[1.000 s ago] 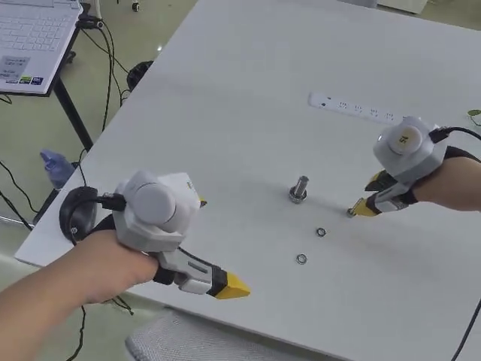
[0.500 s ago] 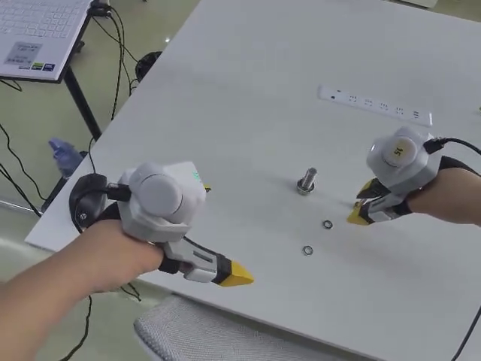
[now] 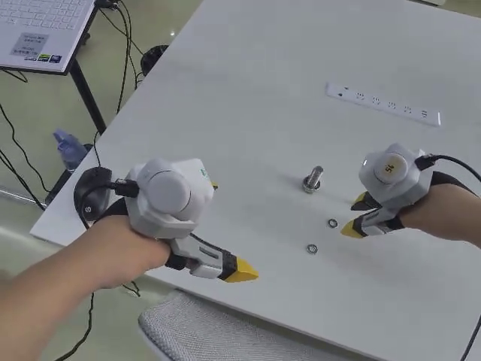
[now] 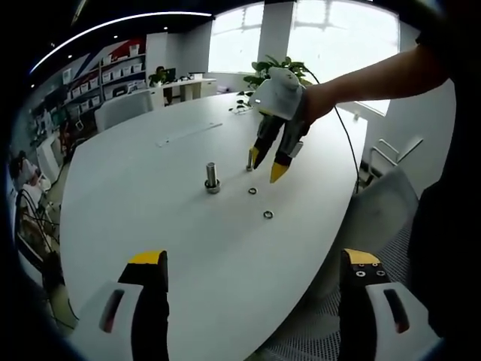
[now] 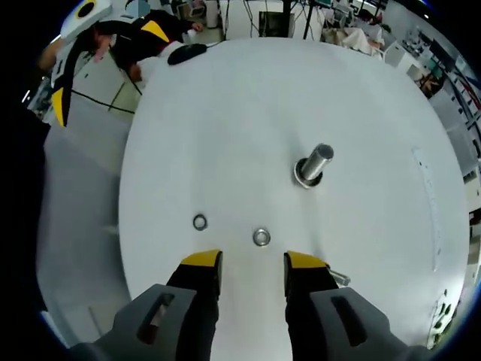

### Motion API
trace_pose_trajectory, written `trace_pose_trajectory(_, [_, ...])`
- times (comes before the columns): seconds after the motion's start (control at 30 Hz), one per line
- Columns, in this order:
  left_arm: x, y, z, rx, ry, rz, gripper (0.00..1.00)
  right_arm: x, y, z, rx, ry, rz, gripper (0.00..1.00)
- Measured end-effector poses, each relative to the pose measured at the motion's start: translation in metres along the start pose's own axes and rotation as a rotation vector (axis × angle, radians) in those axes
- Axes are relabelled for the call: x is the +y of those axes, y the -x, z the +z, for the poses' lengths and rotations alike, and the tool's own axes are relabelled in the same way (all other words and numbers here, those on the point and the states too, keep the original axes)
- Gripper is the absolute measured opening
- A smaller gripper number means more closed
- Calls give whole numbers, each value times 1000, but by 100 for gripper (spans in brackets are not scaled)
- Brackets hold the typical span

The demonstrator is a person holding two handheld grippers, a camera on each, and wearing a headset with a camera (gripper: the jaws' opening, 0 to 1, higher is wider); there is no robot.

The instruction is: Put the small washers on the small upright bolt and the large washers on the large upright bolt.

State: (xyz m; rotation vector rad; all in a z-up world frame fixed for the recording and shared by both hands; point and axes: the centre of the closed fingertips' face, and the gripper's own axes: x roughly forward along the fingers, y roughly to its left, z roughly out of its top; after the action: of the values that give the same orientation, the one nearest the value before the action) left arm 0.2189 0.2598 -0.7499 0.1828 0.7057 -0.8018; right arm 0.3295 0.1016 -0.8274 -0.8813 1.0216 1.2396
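1. A silver steel bolt with a hex head (image 3: pixel 313 180) stands upright, head down, on the white table (image 3: pixel 248 90).
2. One small silver ring washer (image 3: pixel 332 223) lies flat near it.
3. A second silver ring washer (image 3: pixel 312 248) lies flat, apart from the first.
4. A thin small grey bolt (image 4: pixel 249 159) stands beyond them; its detail is too small to tell.

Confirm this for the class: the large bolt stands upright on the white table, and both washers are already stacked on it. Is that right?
Not quite. The large bolt stands upright on the white table, but neither washer is on it: one washer lies flat just ahead of the right gripper's open fingers, the other washer beside it, as the right gripper view shows.
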Motion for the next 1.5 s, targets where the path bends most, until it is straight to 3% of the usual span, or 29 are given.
trace_pose_trajectory(0.57, [5,-3,-1,7,-6,-10,91,-8,-37,-3,27,-24,-13,31])
trace_pose_trajectory(1.2, [2,-3,-9,30,-7,-28,87,-7,-43,-3,39,-16,-27,26])
trace_pose_trajectory(1.33, [4,-2,-10,27,5,-14,87,-9,-42,-6,68,-30,-35,18])
trace_pose_trajectory(1.5, [4,-2,-11,28,7,-19,85,-9,-42,-6,81,-29,-41,17])
